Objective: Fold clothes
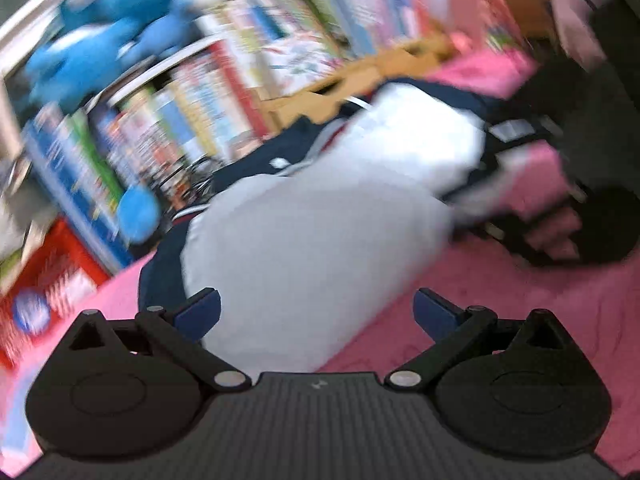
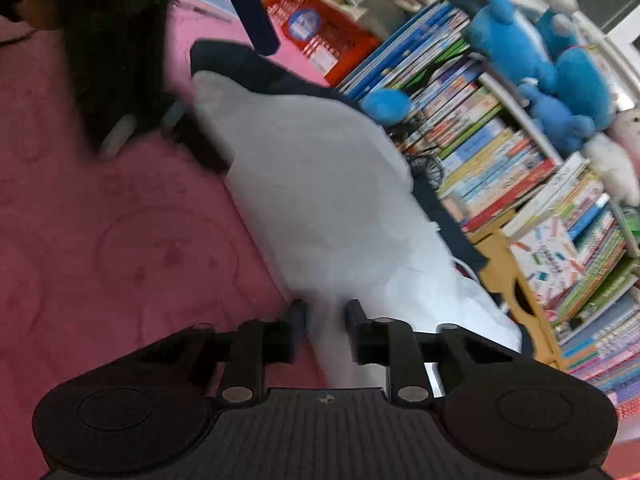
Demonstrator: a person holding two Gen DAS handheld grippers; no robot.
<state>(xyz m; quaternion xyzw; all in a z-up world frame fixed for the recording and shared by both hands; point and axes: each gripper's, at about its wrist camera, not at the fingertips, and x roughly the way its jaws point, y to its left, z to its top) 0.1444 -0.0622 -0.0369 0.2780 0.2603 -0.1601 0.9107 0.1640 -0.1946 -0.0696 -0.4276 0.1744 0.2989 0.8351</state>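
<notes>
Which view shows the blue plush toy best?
The right wrist view: the blue plush toy sits fairly sharp on top of the books. The left wrist view shows it too, but heavily motion-blurred at the upper left.

Nothing here can be read. The colourful book spines packed on the white shelves (image 2: 500,152) carry printing, but it is too blurred and small to make out. The round blue label on the red plastic crate (image 2: 316,36) is likewise a smear.
</notes>
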